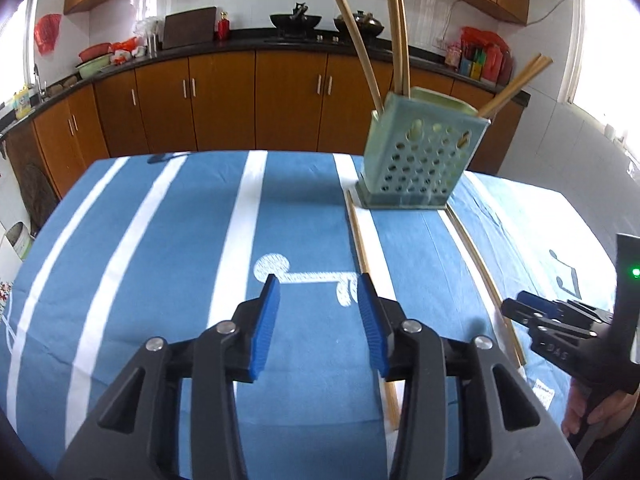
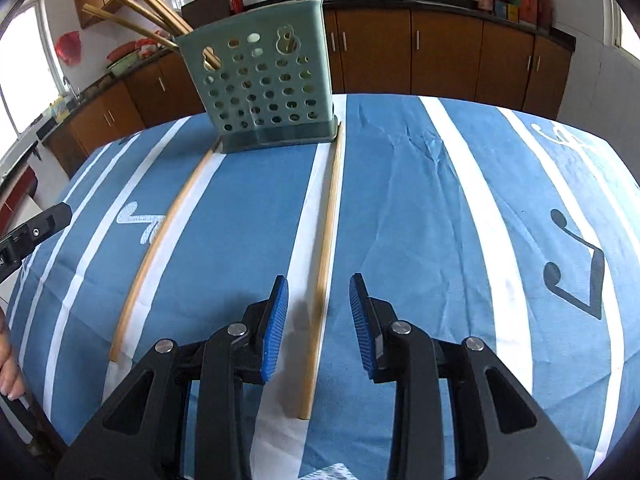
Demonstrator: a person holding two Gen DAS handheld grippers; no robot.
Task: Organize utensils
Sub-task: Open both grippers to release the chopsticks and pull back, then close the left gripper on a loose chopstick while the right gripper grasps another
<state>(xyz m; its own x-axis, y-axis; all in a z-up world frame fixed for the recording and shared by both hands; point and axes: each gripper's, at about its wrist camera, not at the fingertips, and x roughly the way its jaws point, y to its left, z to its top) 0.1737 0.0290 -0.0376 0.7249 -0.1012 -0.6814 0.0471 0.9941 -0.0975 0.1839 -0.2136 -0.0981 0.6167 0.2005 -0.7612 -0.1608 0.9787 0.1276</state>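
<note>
A pale green perforated utensil holder [image 1: 420, 156] [image 2: 264, 84] stands on the blue striped tablecloth and holds several wooden chopsticks [image 1: 394, 32] [image 2: 136, 4]. Two loose chopsticks lie on the cloth, running from the holder's base toward me. One [image 1: 364, 256] [image 2: 160, 240] lies at the left of the holder, the other [image 1: 480, 268] [image 2: 324, 248] at its right. My left gripper [image 1: 318, 292] is open and empty above the cloth, with the left chopstick beside its right finger. My right gripper [image 2: 318, 292] is open, with the right chopstick lying between its fingers.
The table [image 1: 160, 240] carries a blue cloth with white stripes. Behind it run brown kitchen cabinets [image 1: 224, 96] and a dark counter with woks and bowls. The right gripper [image 1: 516, 306] shows at the left wrist view's right edge.
</note>
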